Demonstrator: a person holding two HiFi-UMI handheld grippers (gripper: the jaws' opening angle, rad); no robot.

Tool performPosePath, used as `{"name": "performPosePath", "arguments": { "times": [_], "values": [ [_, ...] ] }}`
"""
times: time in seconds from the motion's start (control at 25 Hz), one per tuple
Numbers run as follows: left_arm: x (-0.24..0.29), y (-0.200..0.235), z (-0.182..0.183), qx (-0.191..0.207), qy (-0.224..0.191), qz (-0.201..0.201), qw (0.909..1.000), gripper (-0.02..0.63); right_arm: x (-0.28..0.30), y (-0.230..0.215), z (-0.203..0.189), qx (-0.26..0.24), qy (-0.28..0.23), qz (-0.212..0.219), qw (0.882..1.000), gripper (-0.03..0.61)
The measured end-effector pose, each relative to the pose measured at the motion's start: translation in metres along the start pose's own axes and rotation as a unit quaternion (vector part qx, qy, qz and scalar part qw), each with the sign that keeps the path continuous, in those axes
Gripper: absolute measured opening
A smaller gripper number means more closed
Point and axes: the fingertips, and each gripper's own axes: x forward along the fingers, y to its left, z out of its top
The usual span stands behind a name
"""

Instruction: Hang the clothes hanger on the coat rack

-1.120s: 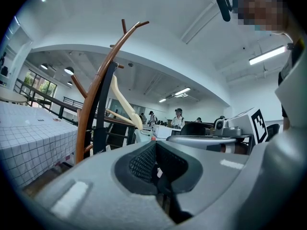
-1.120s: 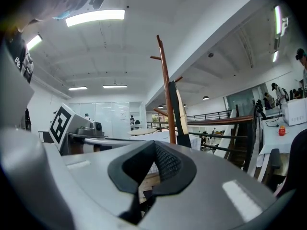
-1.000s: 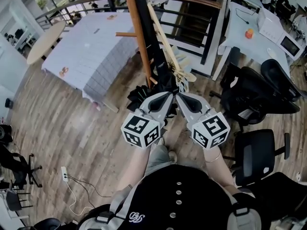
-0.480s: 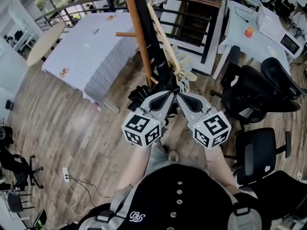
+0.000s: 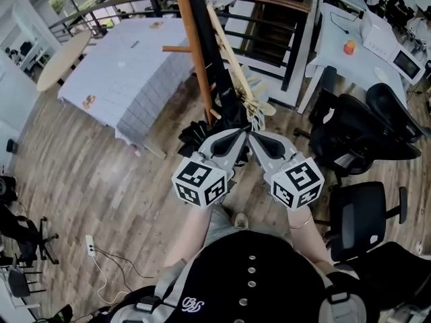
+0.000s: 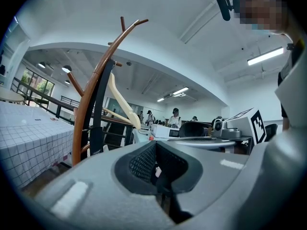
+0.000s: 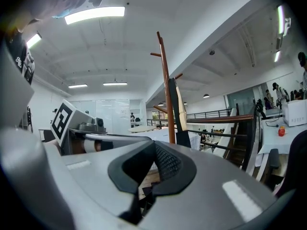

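The wooden coat rack (image 5: 195, 46) rises just beyond my two grippers. On it hang a cream clothes hanger (image 5: 232, 59) and a black garment (image 5: 212, 66). My left gripper (image 5: 236, 137) and right gripper (image 5: 256, 137) sit side by side, tips almost touching, pointing at the rack's lower part. Both are shut with nothing between the jaws. In the left gripper view the rack (image 6: 88, 104) and hanger (image 6: 120, 97) stand left of the left gripper (image 6: 156, 171). The right gripper view has the rack (image 7: 165, 85) and hanger (image 7: 181, 107) above the right gripper (image 7: 146, 176).
A table with a checked cloth (image 5: 128, 66) and a round table (image 5: 64, 59) stand to the left. Black office chairs (image 5: 357, 133) crowd the right, beside a white desk (image 5: 363, 39). A dark railing (image 5: 269, 19) runs behind the rack. A power strip (image 5: 89, 244) lies on the wooden floor.
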Motion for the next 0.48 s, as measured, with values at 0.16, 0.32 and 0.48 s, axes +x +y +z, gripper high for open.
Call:
{"name": "performPosePath", "arguments": {
  "times": [0.16,0.32,0.48],
  "values": [
    [0.0007,0.0012,-0.0004,0.001,0.0,0.002,1.0,0.0,0.0001,-0.0006,-0.0022,0.0,0.001,0.0,1.0,-0.003],
    [0.0025,0.0011,-0.0011,0.002,0.003,-0.002,1.0,0.0,0.0013,-0.0025,-0.0049,0.0,0.004,-0.001,1.0,-0.003],
    [0.0031,0.0047,0.0024,0.004,0.0,-0.003,1.0,0.0,0.0072,-0.0065,-0.0041,-0.002,0.003,-0.003,1.0,-0.003]
  ]
}}
